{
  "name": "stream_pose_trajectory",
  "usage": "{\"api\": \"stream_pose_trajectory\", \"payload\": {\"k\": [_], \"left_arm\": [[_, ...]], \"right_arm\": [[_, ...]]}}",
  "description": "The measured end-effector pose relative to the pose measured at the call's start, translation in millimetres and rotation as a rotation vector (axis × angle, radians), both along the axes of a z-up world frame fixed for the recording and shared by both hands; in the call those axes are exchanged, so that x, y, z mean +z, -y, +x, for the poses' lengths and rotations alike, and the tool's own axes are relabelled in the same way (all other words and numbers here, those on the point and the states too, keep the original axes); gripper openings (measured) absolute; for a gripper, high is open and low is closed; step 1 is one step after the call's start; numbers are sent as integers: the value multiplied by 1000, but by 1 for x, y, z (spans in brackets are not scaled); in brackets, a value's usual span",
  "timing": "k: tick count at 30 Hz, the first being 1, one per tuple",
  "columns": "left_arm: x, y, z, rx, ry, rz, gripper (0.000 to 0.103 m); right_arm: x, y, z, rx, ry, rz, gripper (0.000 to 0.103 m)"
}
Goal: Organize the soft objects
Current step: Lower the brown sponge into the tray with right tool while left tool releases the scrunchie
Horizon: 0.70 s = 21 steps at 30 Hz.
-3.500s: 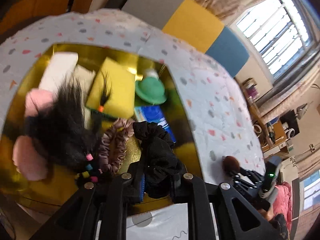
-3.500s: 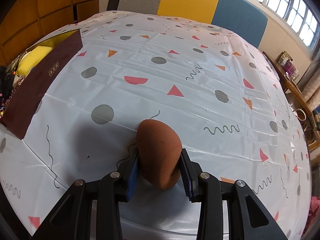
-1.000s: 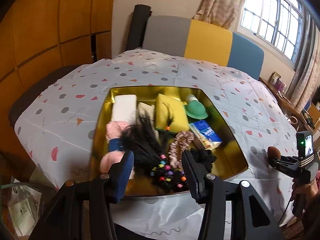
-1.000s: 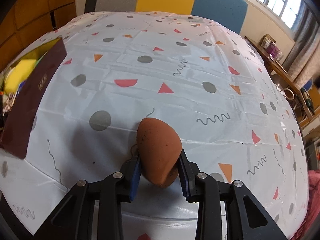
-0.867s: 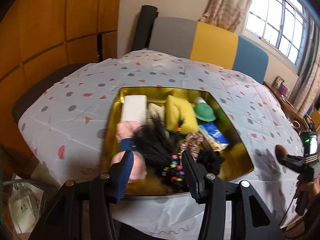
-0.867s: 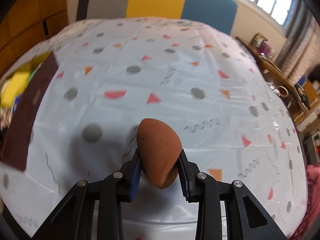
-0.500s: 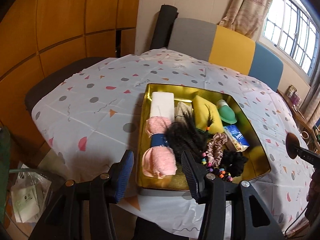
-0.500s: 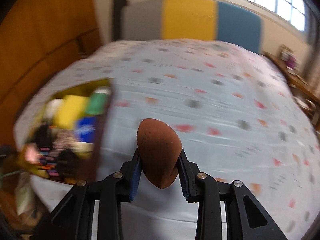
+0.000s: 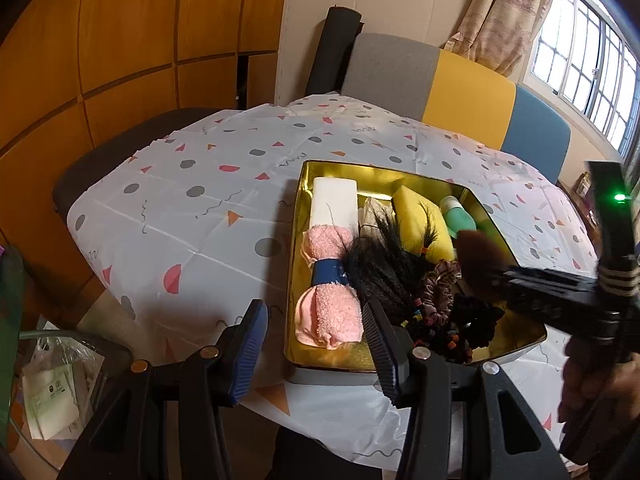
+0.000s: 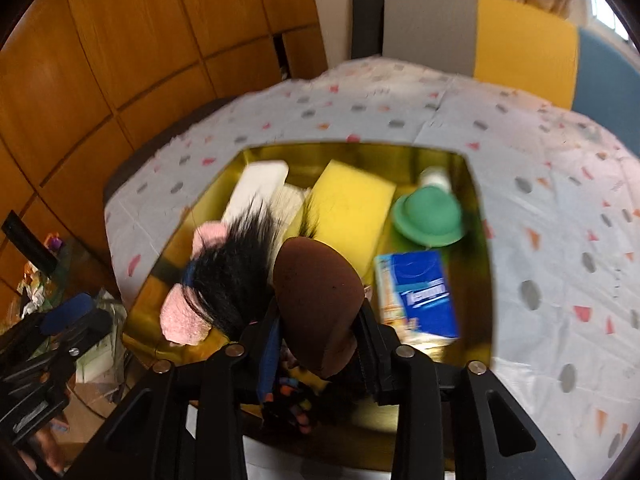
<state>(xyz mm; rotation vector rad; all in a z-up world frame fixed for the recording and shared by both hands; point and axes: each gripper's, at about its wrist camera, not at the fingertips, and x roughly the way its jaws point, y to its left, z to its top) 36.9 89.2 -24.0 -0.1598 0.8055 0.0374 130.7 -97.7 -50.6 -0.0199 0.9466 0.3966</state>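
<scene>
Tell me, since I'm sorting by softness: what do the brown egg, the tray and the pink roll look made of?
Brown egg: matte, fine-pored foam, probably a makeup sponge. Tray: glossy gold, mirror-like walls, likely metal. Pink roll: fuzzy looped terry cloth.

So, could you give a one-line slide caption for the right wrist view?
Right gripper carries a brown egg-shaped makeup sponge above the gold tray of soft items.

Brown sponge, gold tray, yellow foam.
</scene>
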Motion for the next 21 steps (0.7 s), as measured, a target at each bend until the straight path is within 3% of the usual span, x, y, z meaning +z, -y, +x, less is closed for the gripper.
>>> {"api": "stream_pose_trajectory", "payload": {"k": [5,13,21], "left_arm": [[-3,2,3,-2,-12,4,50],[-2,9,2,-18,-5,16,50],[2,13,0,-20,1,33,54]], "right_arm": [[-26,-13,7,20,-35,-65,40],[-53,-7,9,-26,-5,-172,37],[-48,-4,2,-14,18,-134,43]]}}
